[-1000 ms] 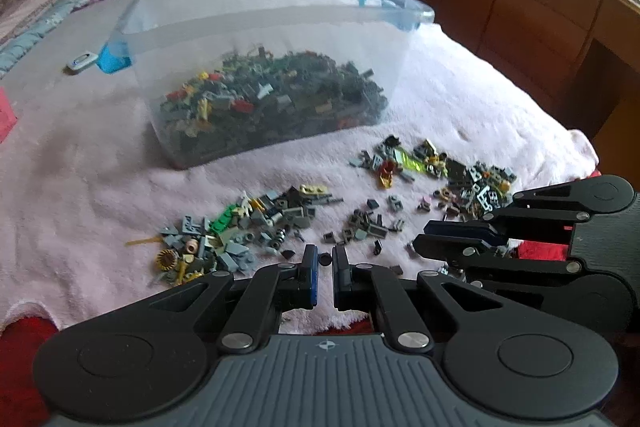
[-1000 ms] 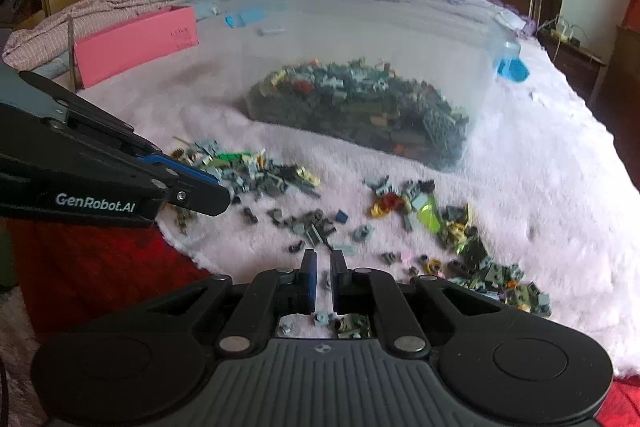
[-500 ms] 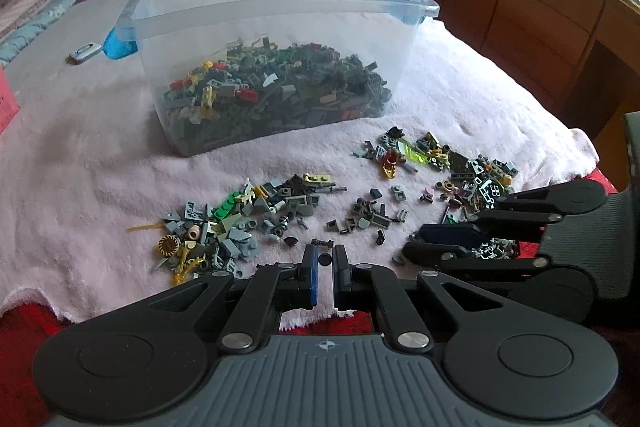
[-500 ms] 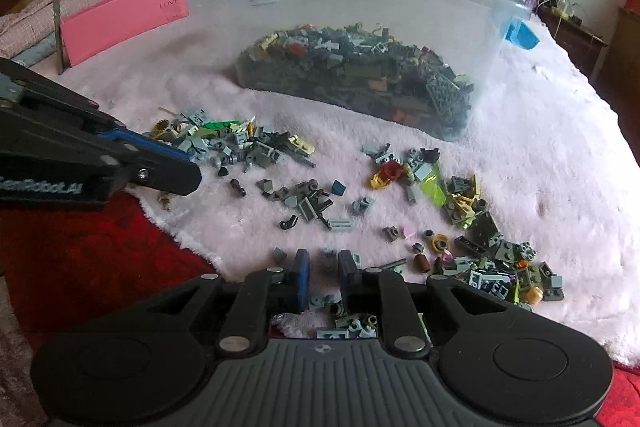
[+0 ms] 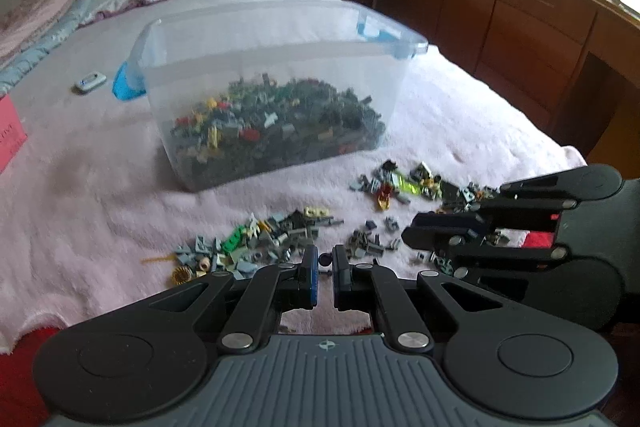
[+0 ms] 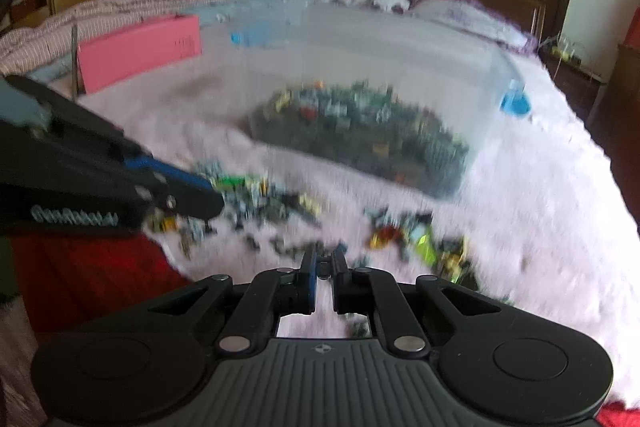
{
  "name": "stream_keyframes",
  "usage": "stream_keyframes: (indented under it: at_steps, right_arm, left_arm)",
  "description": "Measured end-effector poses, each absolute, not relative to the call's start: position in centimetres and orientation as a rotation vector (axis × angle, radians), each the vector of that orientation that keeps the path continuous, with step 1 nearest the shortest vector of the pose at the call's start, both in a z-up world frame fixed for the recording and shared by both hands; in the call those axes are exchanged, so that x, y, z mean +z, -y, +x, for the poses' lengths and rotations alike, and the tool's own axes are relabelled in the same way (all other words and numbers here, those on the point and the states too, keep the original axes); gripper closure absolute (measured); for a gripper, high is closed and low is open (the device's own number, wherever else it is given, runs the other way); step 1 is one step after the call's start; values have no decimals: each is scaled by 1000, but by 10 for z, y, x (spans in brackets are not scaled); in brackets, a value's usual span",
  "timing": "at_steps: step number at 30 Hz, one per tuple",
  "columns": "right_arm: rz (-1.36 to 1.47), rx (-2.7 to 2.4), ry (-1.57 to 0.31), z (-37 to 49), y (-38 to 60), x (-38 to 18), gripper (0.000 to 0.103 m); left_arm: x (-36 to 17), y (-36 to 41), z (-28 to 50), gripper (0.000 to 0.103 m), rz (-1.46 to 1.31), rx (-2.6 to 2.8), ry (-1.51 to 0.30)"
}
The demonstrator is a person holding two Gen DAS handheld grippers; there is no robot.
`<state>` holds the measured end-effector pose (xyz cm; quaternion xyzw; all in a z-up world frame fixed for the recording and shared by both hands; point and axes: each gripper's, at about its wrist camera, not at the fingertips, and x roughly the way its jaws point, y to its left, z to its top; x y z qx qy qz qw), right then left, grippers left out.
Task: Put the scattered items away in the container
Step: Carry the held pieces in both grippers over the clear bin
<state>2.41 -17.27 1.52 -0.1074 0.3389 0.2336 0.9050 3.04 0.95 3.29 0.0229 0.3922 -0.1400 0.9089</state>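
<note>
In the left view, your left gripper (image 5: 325, 261) has jaws nearly together on a small dark piece (image 5: 325, 259). The bin (image 5: 276, 99) stands ahead of the jaws, bricks (image 5: 256, 243) loose between. I judge this a pick; next, carry it over the rim.

The right view is blurred: right gripper (image 6: 325, 264) pinches something small, unclear what.
</note>
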Motion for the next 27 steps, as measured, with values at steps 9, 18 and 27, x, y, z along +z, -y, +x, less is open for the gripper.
stream_keyframes:
  at_steps: [9,18,27]
  right_arm:
    - [-226,498,-602,26,167,50,95]
    - [-237,490,-536,37,166,72,95]
    - [-245,481,-469,53,166,95,95]
  left_arm:
    - [56,-12,37,94,35,-289,-743]
    - [83,-10,56,94,52,-288,-655]
    - [99,-6,78,94,64,-269,-605]
